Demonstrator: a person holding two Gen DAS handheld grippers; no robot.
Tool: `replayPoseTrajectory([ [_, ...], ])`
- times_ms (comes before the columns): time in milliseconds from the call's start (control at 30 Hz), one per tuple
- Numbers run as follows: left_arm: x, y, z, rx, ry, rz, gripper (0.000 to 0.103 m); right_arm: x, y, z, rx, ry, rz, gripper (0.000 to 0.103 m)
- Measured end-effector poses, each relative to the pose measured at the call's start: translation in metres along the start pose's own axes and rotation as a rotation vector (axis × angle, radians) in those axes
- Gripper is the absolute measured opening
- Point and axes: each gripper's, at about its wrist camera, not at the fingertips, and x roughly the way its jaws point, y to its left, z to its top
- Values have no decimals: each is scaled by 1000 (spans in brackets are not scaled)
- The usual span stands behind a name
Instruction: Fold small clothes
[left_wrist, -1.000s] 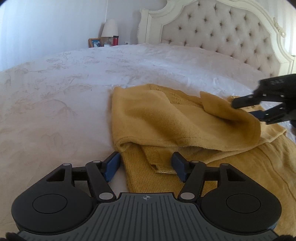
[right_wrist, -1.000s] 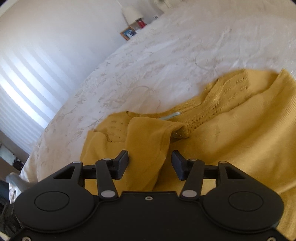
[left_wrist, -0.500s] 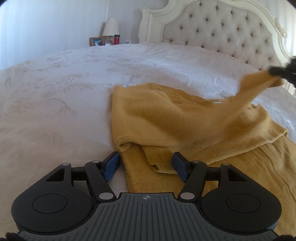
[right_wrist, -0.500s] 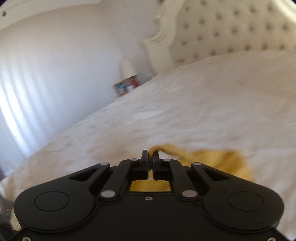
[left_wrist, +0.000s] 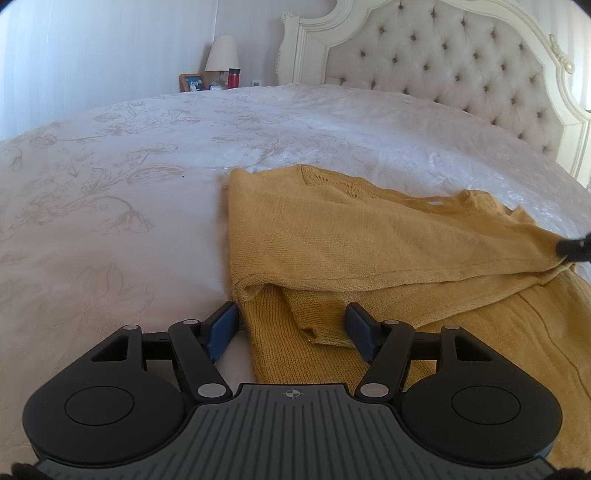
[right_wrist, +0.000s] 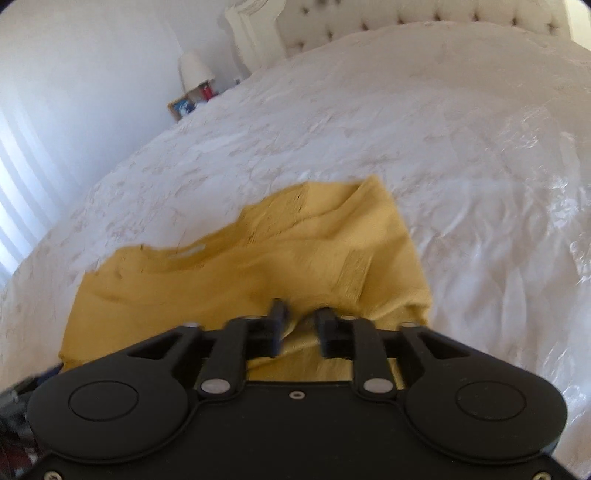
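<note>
Ahead of both my grippers the white floral bedspread (left_wrist: 122, 206) spreads to the tufted headboard (left_wrist: 443, 62). Just before them lies the mustard knit sweater (left_wrist: 332, 236), partly folded. My left gripper (left_wrist: 291, 325) stands apart over its near hem; my right gripper (right_wrist: 301, 325) is opening, cloth bunched between its jaws.

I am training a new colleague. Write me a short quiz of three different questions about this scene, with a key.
1. True or false: the mustard-yellow knitted garment lies on the white floral bedspread.
2. Which gripper has its jaws opening, with cloth between them: A left gripper, B right gripper?
3. Fill in: beside the tufted headboard stands a white ____.

Key: 1 true; 2 B; 3 lamp.
</note>
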Motion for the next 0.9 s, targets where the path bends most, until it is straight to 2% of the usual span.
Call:
replayPoseTrajectory([
  [33,0,0,0,0,0,0,63,-2,-3,3,19,-16,4,54],
  [267,0,0,0,-6,-1,-4,63,-25,-14,6,86,-108,55,54],
  [400,0,1,0,-7,-2,-4,63,-44,-21,12,79,-206,5,54],
  [667,0,2,1,-40,-1,-3,63,18,-26,25,16,-9,-9,50],
  [800,-1,3,2,-62,-4,23,63,39,-22,19,-24,38,-23,50],
  [833,0,3,3,-63,-4,27,63,42,-20,17,-35,45,-24,48],
  [867,0,2,3,-62,-3,30,63,43,-17,16,-46,51,-26,42],
  [900,0,2,3,-59,-3,33,63,43,-14,17,-58,57,-20,11],
])
